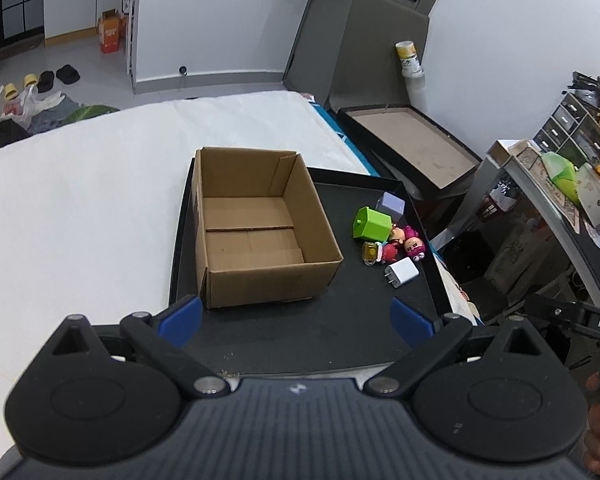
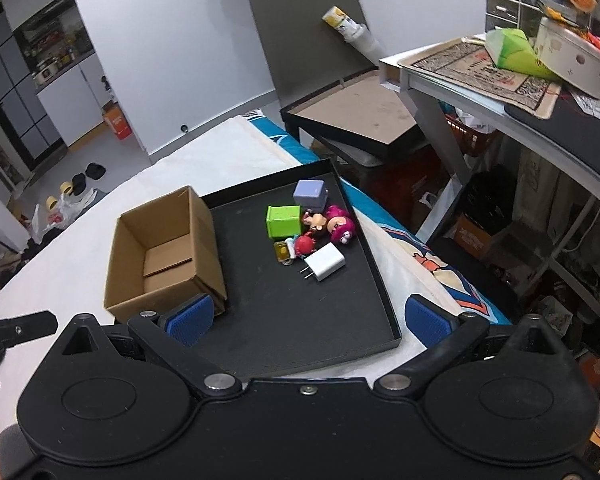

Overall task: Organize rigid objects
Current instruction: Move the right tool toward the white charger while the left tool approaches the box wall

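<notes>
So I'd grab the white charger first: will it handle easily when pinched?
Probably. The white charger looks like a stiff, boxy plastic block lying flat on the black tray, so rolling seems unlikely. Its smooth shell may be slippery, and its two prongs stick out, so pinching the flat sides seems safer.

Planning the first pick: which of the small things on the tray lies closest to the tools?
The white charger, prongs pointing out; the toys and the green and purple cubes sit farther back.
</notes>
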Motion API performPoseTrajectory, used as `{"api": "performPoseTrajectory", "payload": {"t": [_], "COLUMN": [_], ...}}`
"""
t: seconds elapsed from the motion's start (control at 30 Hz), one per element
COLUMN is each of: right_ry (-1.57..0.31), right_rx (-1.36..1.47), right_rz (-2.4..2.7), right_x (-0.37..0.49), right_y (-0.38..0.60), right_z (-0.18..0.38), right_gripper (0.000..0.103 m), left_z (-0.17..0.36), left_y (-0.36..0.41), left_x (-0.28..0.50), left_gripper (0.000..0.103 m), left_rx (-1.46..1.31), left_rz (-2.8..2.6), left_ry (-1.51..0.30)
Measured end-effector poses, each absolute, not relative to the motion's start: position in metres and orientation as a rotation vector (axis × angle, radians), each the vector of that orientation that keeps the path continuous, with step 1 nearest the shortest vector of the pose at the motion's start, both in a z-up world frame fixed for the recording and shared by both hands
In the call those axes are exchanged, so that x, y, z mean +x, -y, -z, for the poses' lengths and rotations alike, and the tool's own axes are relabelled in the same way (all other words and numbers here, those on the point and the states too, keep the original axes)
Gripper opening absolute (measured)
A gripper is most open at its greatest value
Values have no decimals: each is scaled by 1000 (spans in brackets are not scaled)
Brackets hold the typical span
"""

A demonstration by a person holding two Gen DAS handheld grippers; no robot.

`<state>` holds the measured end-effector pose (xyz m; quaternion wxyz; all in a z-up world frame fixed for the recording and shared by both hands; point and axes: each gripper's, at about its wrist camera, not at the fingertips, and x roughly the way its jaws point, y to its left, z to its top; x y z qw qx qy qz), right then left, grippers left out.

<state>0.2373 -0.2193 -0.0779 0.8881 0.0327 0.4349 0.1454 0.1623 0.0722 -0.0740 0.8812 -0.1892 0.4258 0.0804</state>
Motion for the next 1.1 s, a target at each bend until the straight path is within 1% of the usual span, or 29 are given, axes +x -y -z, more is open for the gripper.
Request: {"api": "performPoseTrajectory", "payload": {"t": [0.5, 0.63, 0.7, 0.83, 0.97, 1.03, 1.1], "right_ry": [-922, -931, -941, -954, -983, -993, -1012], "right_rx": [139, 155, 170, 186, 210, 219, 232], "right_rz": [-223, -216, -212, -197, -191, -184, -177], "right_x": [272, 281, 287, 299, 314, 321, 329], "right_y": [221, 218, 217, 214, 210, 207, 205], "right_z": [105, 114, 119, 129, 143, 150, 158], "right_gripper": [103, 101, 97, 91, 84, 80, 80], "left_z": [102, 109, 112, 118, 129, 135, 141], "left_y": [-98, -106, -108, -116, -124, -129, -134], "left_x": [195, 203, 207, 218, 228, 234, 239], "left_gripper": [97, 97, 96, 89, 74, 69, 63], "left_rx": [-440, -449, -449, -450, -476, -481, -488], "left_rz": [-218, -235, -239, -252, -261, -273, -291], "left_ry": [-932, -944, -943, -947, -961, -968, -979]}}
